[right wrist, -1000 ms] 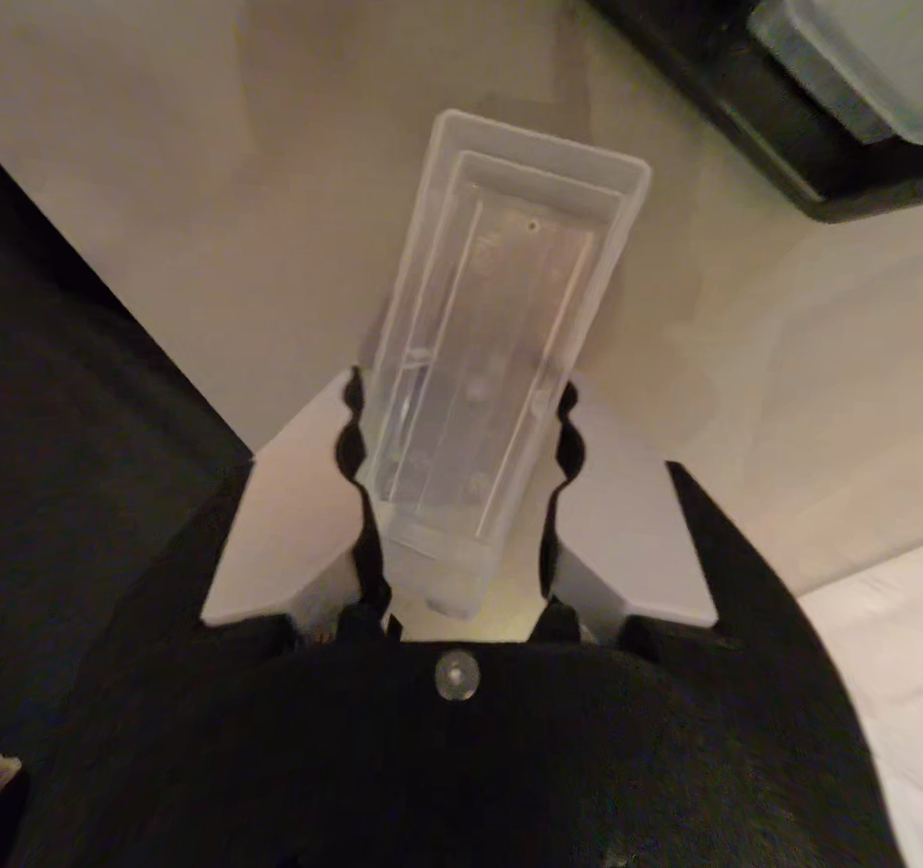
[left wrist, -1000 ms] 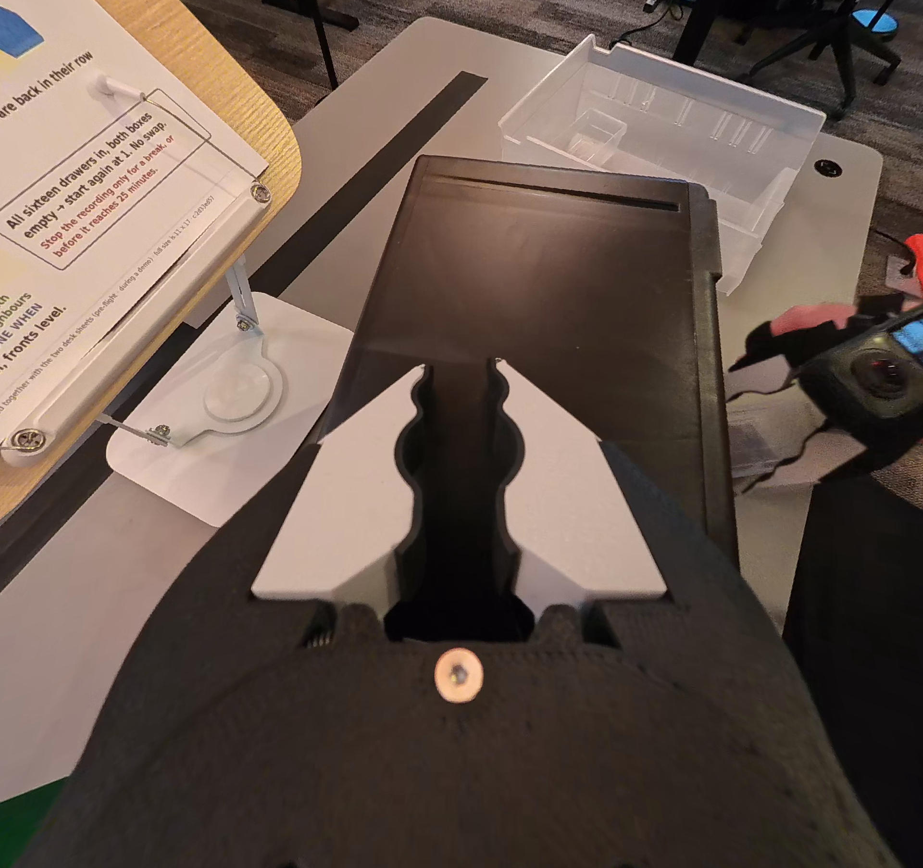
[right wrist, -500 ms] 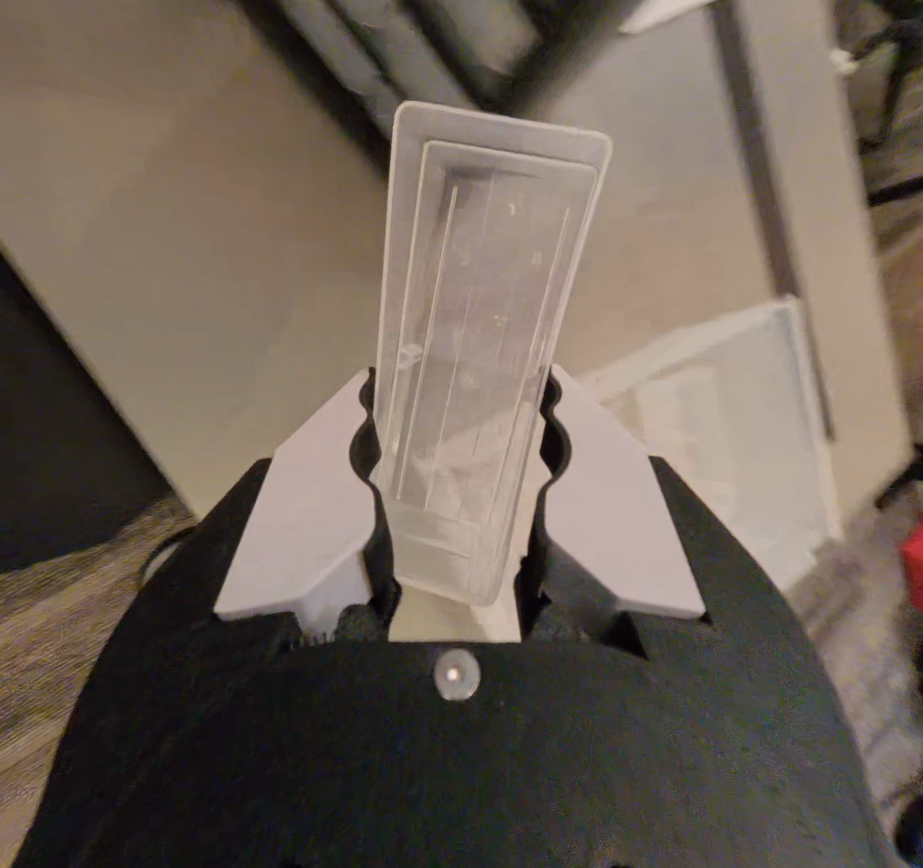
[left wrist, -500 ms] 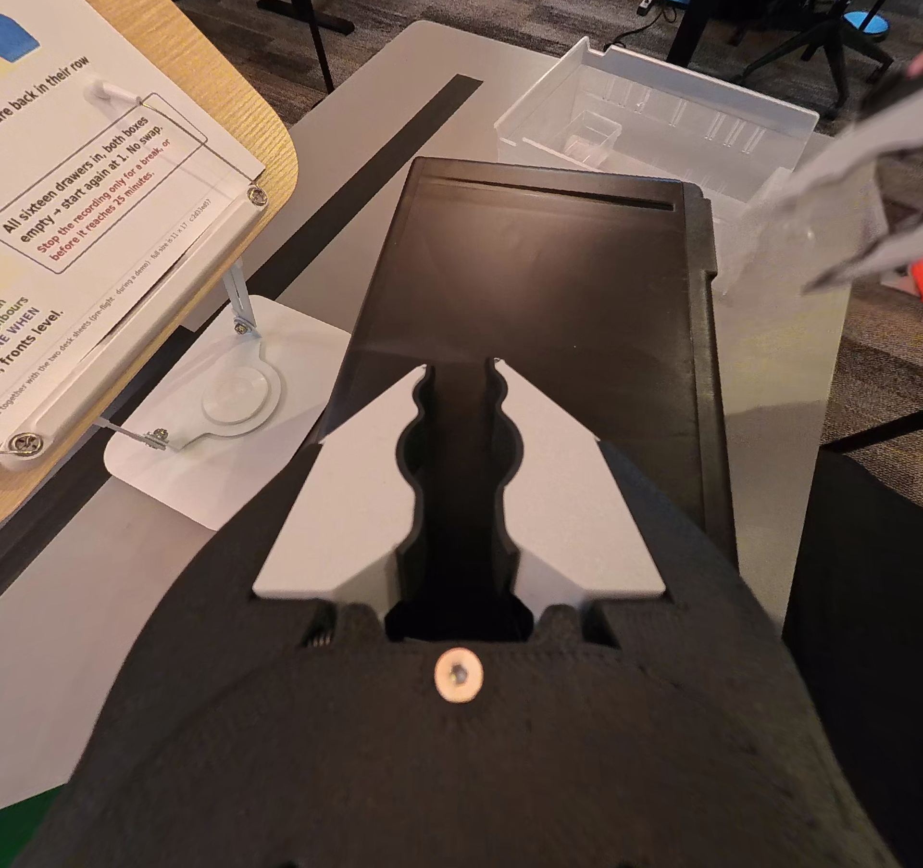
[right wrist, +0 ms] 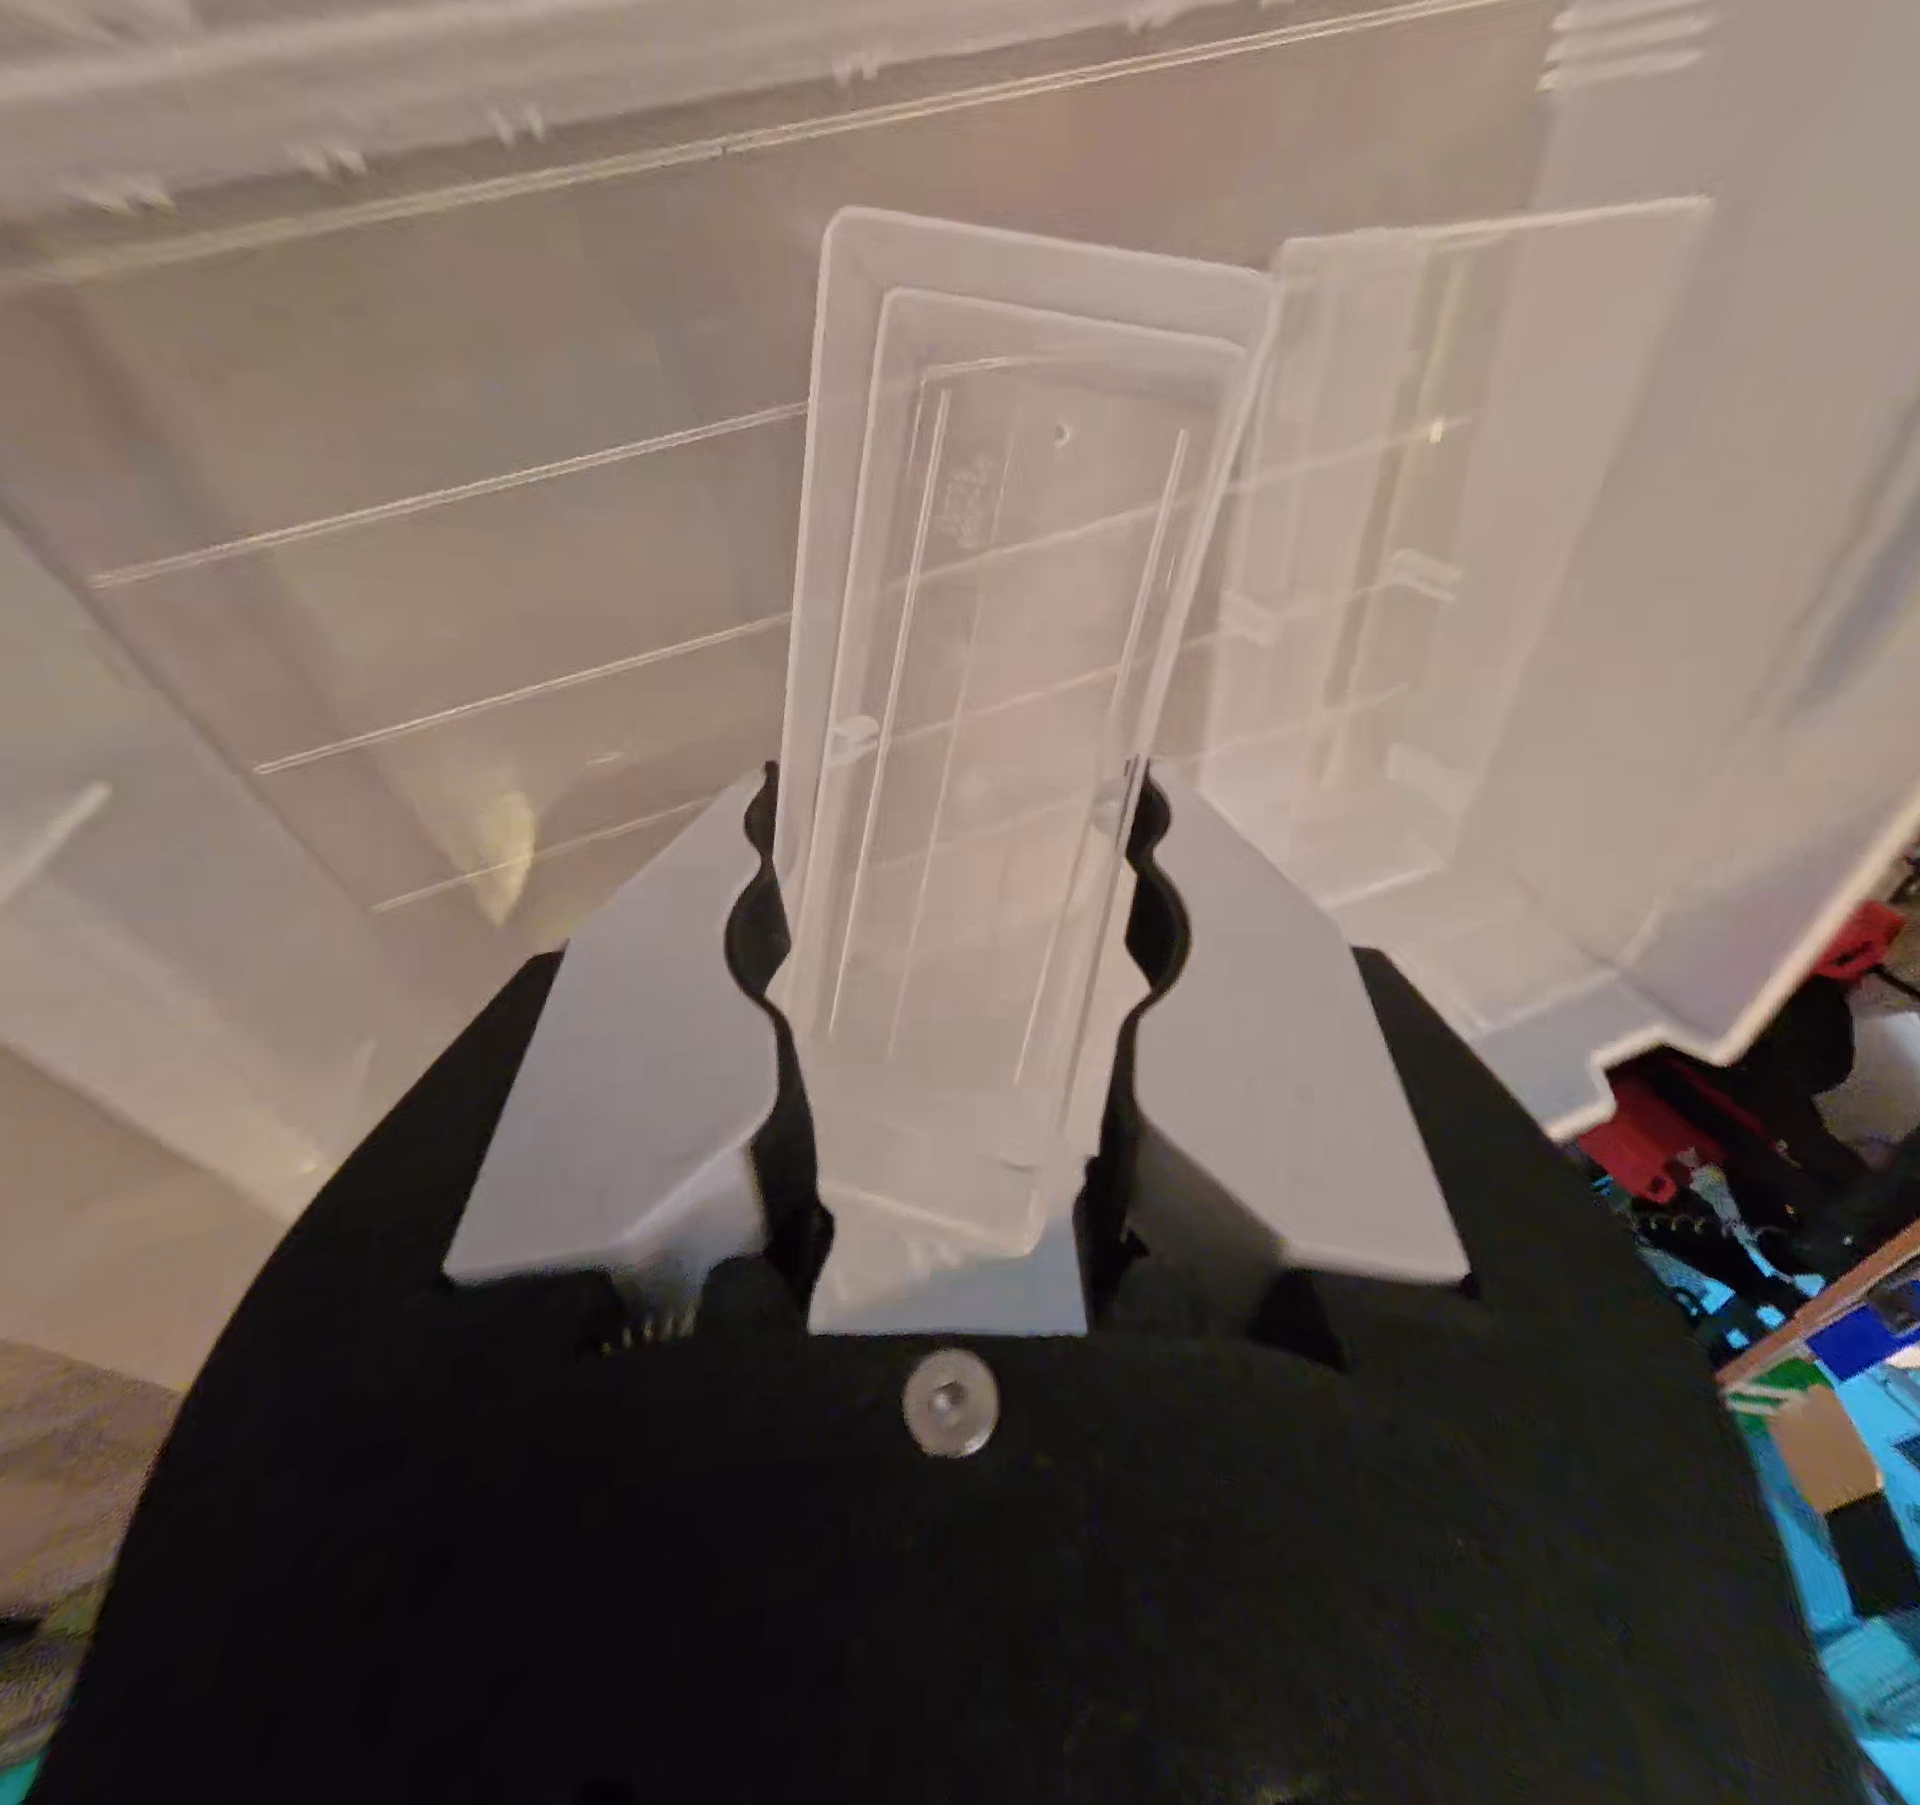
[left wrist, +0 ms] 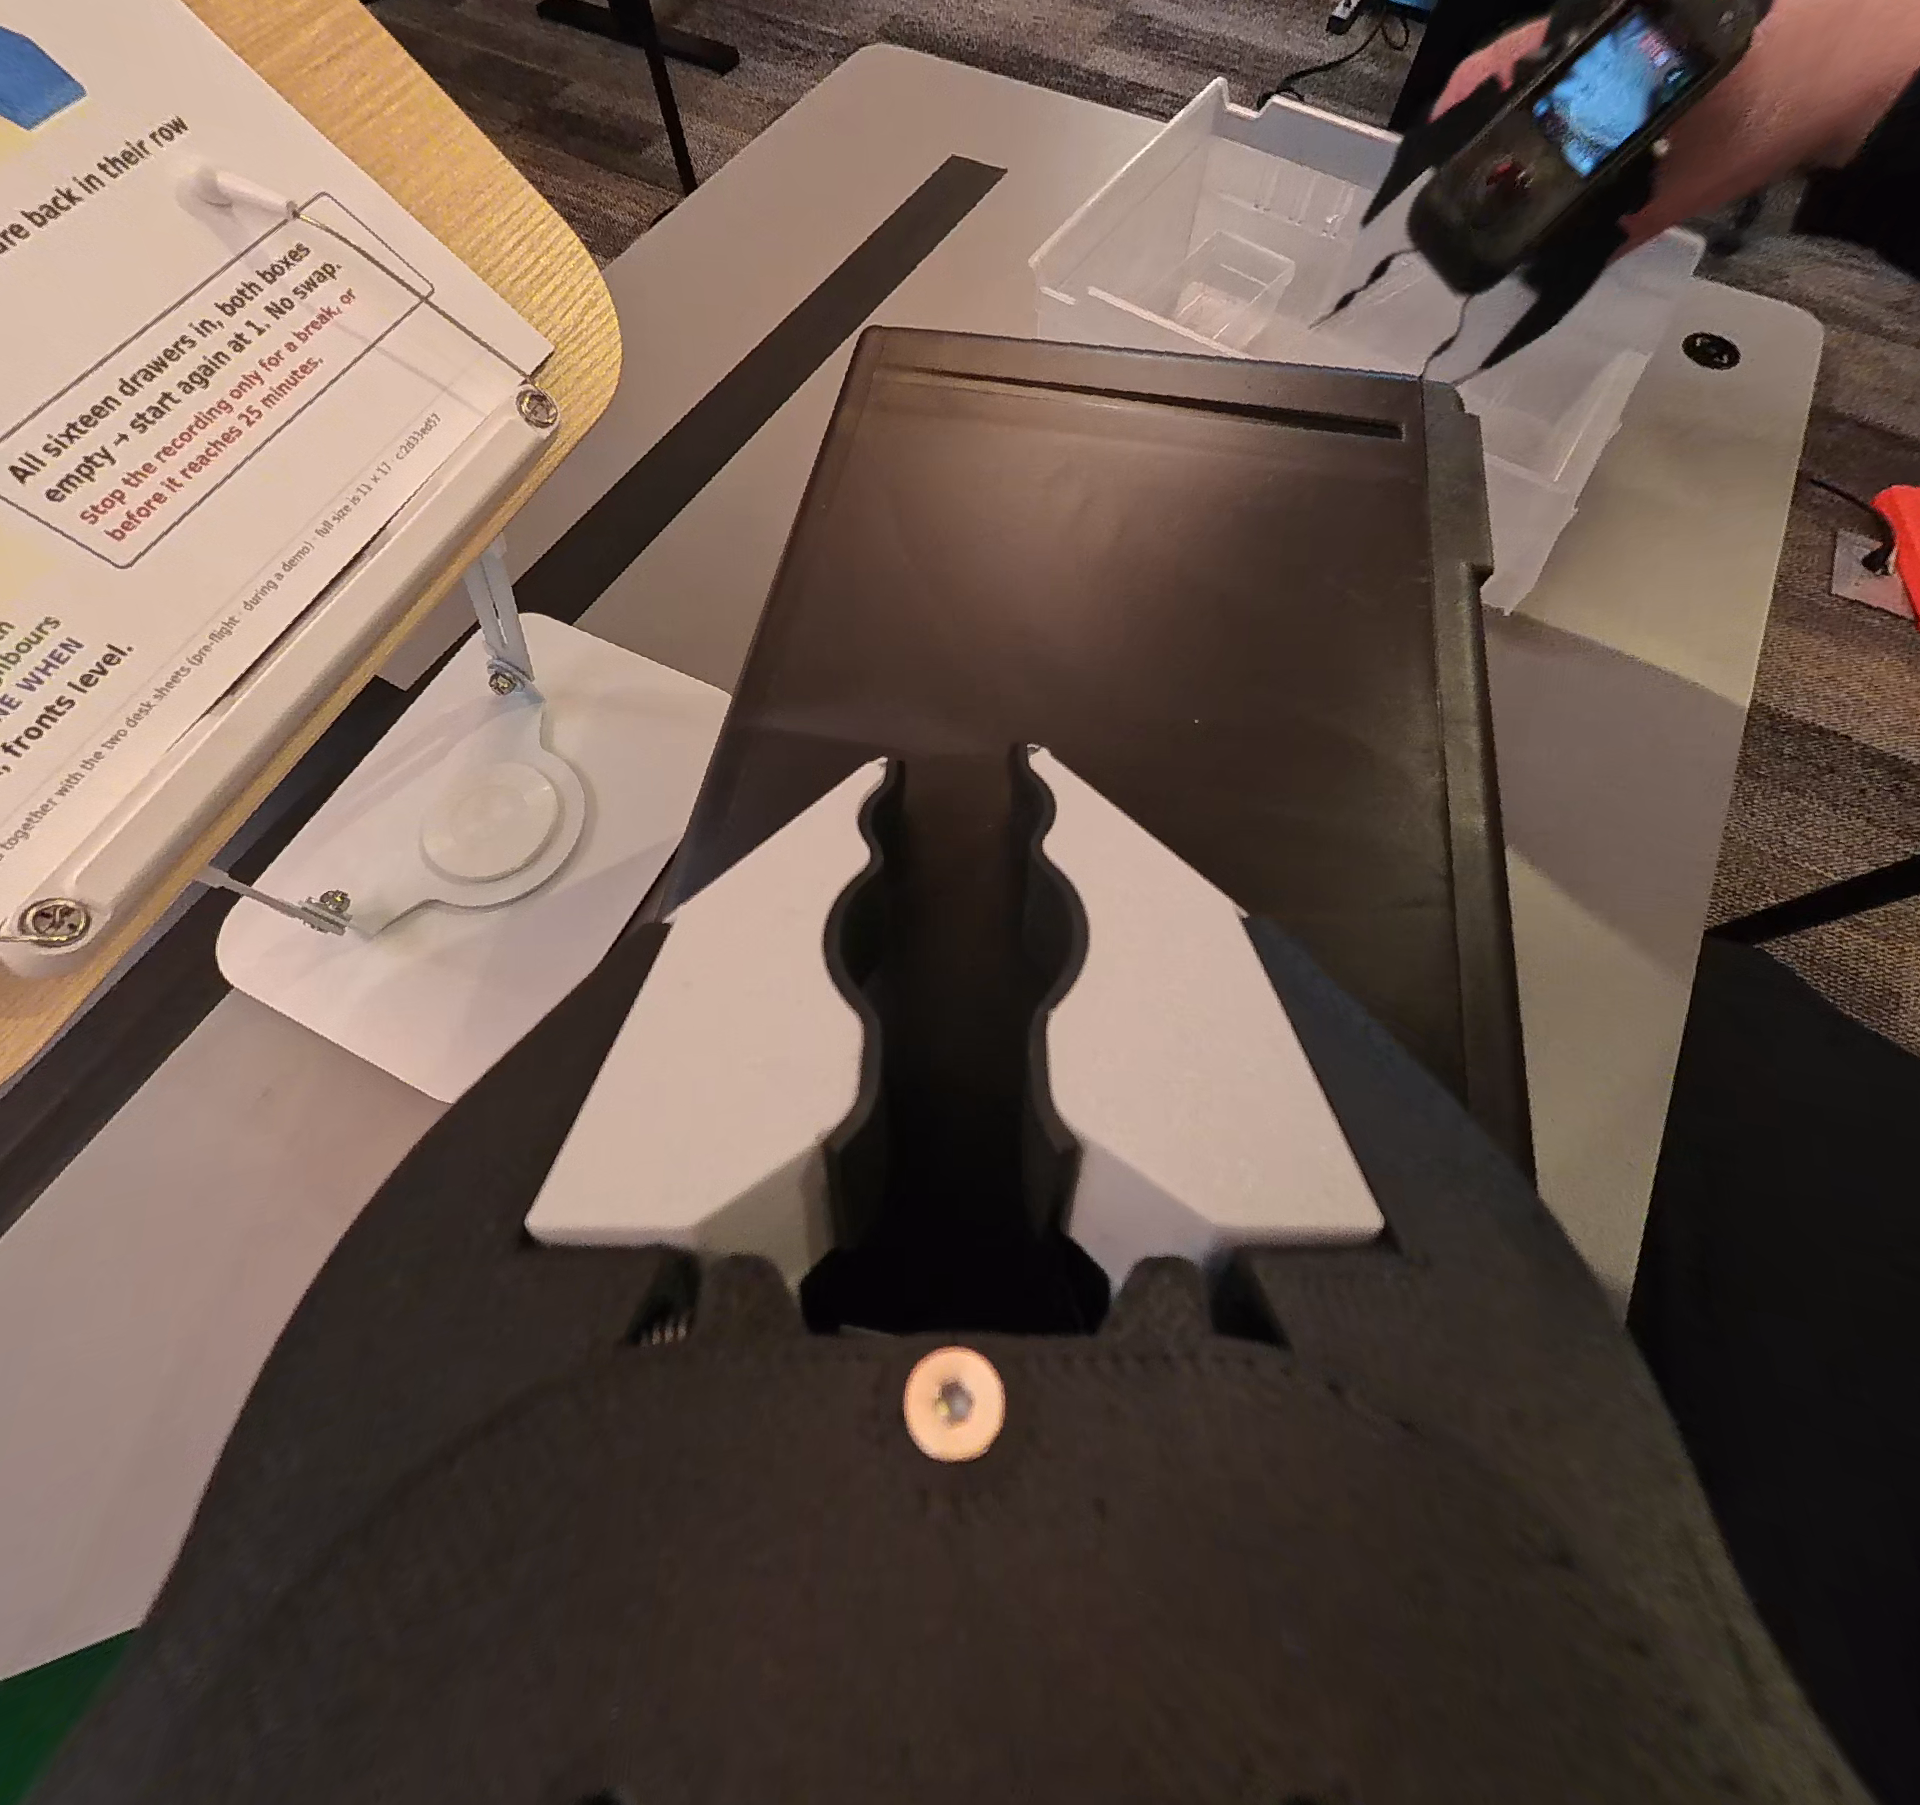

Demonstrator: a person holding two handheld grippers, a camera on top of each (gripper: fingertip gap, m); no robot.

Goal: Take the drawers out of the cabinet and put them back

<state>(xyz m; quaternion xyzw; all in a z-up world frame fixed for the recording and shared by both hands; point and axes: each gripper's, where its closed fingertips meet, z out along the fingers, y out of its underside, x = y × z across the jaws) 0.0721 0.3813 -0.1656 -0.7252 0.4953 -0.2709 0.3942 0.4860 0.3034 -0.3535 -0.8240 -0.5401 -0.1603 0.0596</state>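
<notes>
My left gripper (left wrist: pixel 961 758) rests over the top of the black cabinet (left wrist: pixel 1143 592), its fingers a narrow gap apart with nothing between them. My right gripper (right wrist: pixel 951 779) is shut on a small clear drawer (right wrist: pixel 1018 664), which points forward into a large clear plastic bin (right wrist: pixel 416 301). Another clear drawer (right wrist: pixel 1351 560) lies in the bin just right of the held one. In the left wrist view the right gripper (left wrist: pixel 1403 332) hangs over the bin (left wrist: pixel 1164 228) behind the cabinet, with a small drawer (left wrist: pixel 1231 290) inside. The cabinet's front is hidden.
A tilted wooden stand with a white instruction sheet (left wrist: pixel 208 353) stands to the left on a white base (left wrist: pixel 468 820). The grey table (left wrist: pixel 1610 820) ends just right of the cabinet. A dark chair (left wrist: pixel 1818 1236) sits beyond that edge.
My right gripper has carried the clear drawer from beside the cabinet's front up and over into the clear bin. My left gripper has stayed on the cabinet top.
</notes>
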